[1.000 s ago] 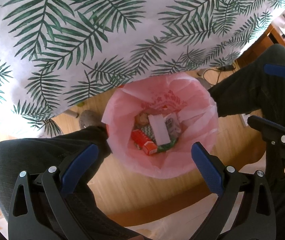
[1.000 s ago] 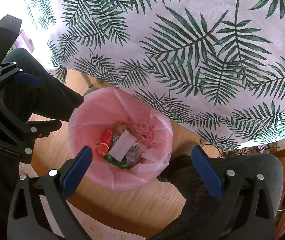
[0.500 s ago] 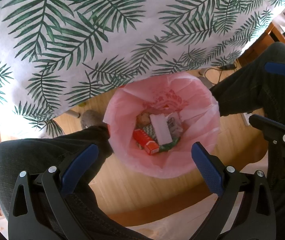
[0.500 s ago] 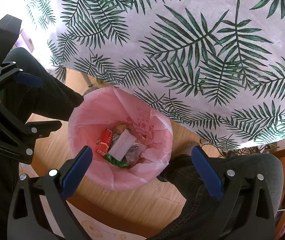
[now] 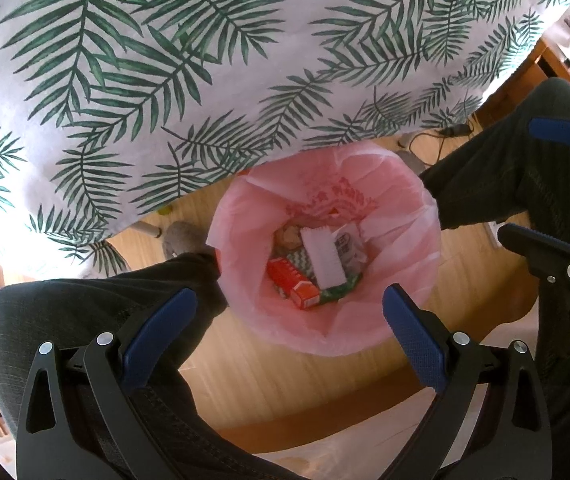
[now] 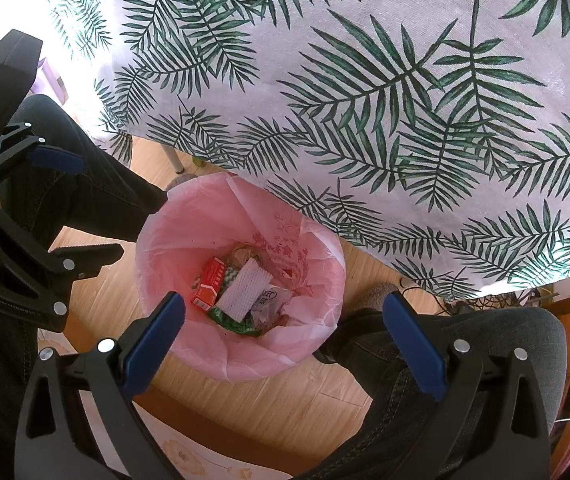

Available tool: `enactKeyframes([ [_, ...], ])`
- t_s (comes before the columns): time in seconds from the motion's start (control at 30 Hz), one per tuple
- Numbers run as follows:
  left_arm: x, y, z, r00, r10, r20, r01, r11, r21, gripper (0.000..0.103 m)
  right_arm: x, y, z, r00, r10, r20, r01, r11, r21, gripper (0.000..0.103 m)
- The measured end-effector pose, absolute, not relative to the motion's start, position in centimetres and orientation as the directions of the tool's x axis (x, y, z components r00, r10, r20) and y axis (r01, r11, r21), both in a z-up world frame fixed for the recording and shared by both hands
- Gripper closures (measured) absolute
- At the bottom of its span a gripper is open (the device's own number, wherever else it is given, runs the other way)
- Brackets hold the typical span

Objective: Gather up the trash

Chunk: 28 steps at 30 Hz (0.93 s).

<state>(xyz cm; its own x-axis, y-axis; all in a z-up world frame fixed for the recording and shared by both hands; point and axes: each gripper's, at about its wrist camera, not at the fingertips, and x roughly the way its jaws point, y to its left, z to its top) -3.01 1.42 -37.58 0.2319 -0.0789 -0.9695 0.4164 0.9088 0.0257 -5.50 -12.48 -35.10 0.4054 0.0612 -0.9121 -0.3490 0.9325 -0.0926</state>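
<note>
Both tongs hang released and empty above the pink plastic-lined trash bin: the left gripper has its blue-padded black jaws spread wide with nothing between them, and the right gripper stands equally spread and bare over the same bin. Largest thing near the bin is the white tablecloth printed with green palm leaves, whose hanging edge overlaps the bin's far rim in both views. Next come the person's dark-trousered legs, one on each side of the bin: the left leg touches the bin's wall, the right leg lies just beside it. Beneath the bin runs the light wooden plank floor. Inside the bin the collected trash lies in a heap at the bottom: a white ridged foam strip lies on top in the middle, a red cardboard box lies just beside it, touching, a crumpled clear printed wrapper lies on the strip's other side, and a green foil wrapper pokes out from under the strip toward the bin's near wall.
</note>
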Motion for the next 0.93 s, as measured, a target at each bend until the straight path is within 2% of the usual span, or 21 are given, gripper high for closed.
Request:
enactKeyframes([
  [0.93,-3.1,1.15,-38.05,0.216,-0.065,-0.974,0.44,0.897,0.037,0.006,-5.55,-12.59,-35.08,0.404,0.061,-0.913,-0.35,0.932,-0.093,0.005],
])
